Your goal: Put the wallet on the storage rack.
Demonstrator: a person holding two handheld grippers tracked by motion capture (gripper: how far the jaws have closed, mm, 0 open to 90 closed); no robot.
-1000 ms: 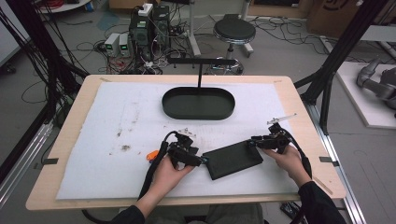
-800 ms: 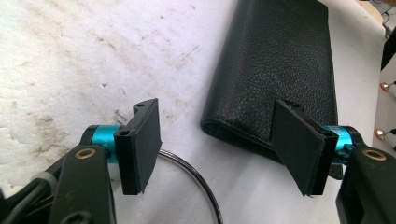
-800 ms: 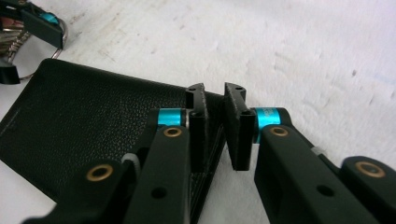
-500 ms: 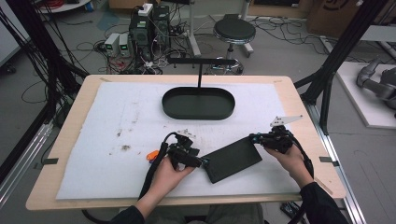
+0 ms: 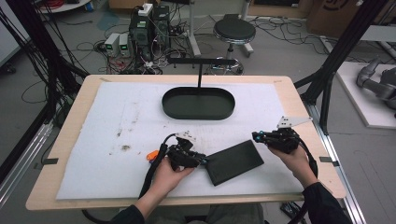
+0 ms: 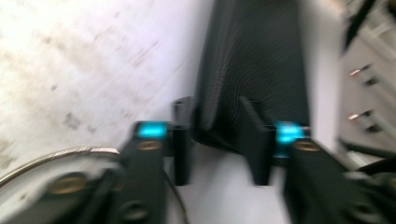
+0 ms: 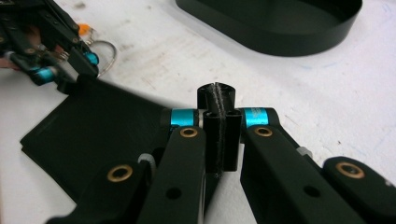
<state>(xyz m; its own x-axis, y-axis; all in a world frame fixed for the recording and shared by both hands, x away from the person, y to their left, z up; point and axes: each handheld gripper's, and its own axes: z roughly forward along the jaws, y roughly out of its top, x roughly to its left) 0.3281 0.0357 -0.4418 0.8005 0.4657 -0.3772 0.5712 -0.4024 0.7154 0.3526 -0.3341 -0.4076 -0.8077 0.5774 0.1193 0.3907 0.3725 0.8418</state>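
The black cloth (image 5: 234, 161) lies flat on the white mat (image 5: 112, 121) of the tabletop, folded into a rectangle, directly ahead of the left gripper (image 5: 201, 161) and well off to the side of the right gripper (image 5: 256, 136). In the left gripper view the jaws stand a little apart, straddling the cloth's near corner (image 6: 219, 126); one jaw sits beside the edge and the other over the fabric, so they look set to pinch it, but motion blur hides whether they already press on it. Holding that corner would give a point to lift or unfold from. The right gripper hovers just past the cloth's far corner, its jaws pressed together with nothing between them, likely waiting its turn on the opposite edge. Farther ahead of both grippers sits a black oval tray (image 5: 198, 103) with an upright T-shaped stand (image 5: 201, 65), untouched. An orange tag (image 5: 152, 155) lies behind the left gripper.
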